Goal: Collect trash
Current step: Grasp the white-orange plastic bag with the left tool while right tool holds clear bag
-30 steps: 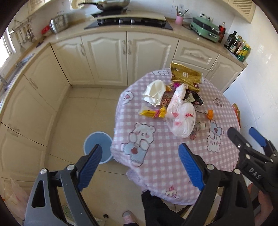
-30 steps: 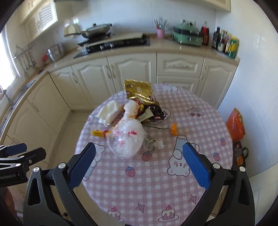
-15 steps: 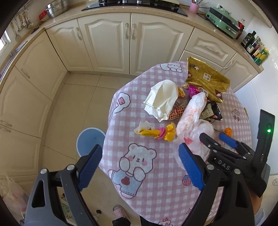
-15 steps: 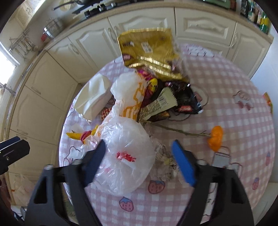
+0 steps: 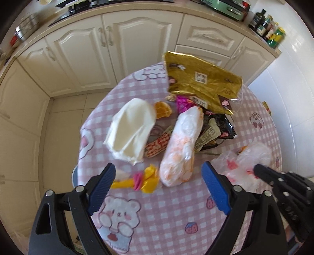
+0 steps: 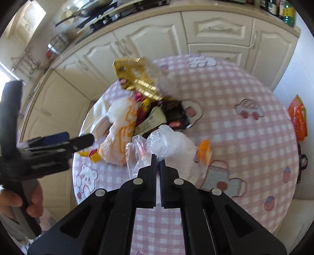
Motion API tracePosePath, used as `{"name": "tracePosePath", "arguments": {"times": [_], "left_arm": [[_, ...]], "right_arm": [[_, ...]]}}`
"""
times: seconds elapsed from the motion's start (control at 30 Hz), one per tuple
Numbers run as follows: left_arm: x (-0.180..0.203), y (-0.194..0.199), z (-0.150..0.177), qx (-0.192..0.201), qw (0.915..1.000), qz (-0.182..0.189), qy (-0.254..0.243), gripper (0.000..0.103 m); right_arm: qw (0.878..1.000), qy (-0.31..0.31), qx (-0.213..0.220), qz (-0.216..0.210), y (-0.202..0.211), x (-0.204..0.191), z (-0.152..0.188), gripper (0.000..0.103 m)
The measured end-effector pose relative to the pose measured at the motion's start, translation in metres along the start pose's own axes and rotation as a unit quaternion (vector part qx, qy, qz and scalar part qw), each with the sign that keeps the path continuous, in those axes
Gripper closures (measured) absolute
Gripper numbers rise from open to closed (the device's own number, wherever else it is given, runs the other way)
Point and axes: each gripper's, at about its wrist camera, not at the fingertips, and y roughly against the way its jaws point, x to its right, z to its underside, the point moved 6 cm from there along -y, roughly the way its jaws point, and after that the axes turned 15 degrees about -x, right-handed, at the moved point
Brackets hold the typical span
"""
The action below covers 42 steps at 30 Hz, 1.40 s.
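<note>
The right gripper [image 6: 158, 163] is closed on the clear plastic bag [image 6: 166, 145] at the near right of the table [image 6: 245, 137]. Only the left view shows the left gripper [image 5: 159, 188] wide open and empty, above the yellow wrapper [image 5: 141, 179] and the white bag [image 5: 182, 145].

Home kitchen: cream cabinets [image 5: 137, 45], hob [image 6: 109, 17], dining table [image 6: 245, 137].

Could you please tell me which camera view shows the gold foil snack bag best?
The left wrist view shows the gold foil snack bag best: its whole crumpled face, with a white label, lies open at the far edge of the table. The right wrist view shows it smaller, blurred, and partly hidden by something pale and blurred.
</note>
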Motion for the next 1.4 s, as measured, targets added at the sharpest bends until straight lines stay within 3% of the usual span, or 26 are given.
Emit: {"name": "tracePosePath", "arguments": {"times": [0.27, 0.3, 0.37, 0.47, 0.73, 0.9, 1.1, 1.27, 1.4], "left_arm": [[0.023, -0.038, -0.023, -0.028, 0.9989, -0.009, -0.037, 0.02], [0.024, -0.043, -0.025, -0.032, 0.9987, -0.008, -0.039, 0.025], [0.023, -0.052, -0.025, -0.052, 0.9979, -0.003, -0.038, 0.064], [0.025, -0.049, -0.023, -0.051, 0.9976, 0.033, -0.035, 0.073], [0.012, 0.021, -0.003, 0.023, 0.992, 0.12, -0.033, 0.075], [-0.04, 0.063, 0.024, 0.062, 0.9902, 0.125, 0.0, 0.075], [-0.144, 0.09, 0.063, 0.085, 0.9877, 0.112, 0.068, 0.075], [-0.234, 0.101, 0.107, 0.092, 0.9839, 0.098, 0.118, 0.075], [-0.313, 0.09, 0.138, 0.074, 0.9802, 0.084, 0.163, 0.075]], "right_arm": [[0.998, -0.044, 0.037, 0.011, 0.017, 0.023, -0.012, 0.102], [0.998, -0.048, 0.037, 0.009, 0.017, 0.025, -0.011, 0.102], [0.998, -0.051, 0.037, 0.011, 0.017, 0.025, -0.01, 0.102], [0.998, -0.052, 0.039, 0.009, 0.02, 0.021, -0.008, 0.102], [0.998, -0.01, 0.059, 0.028, 0.044, -0.02, -0.009, 0.102], [0.997, 0.038, 0.07, 0.016, 0.05, -0.08, -0.017, 0.102], [0.992, 0.096, 0.075, -0.011, 0.034, -0.178, -0.024, 0.102], [0.987, 0.146, 0.057, -0.036, 0.003, -0.268, -0.024, 0.102], [0.984, 0.167, 0.023, -0.056, -0.046, -0.331, -0.025, 0.102]]}}
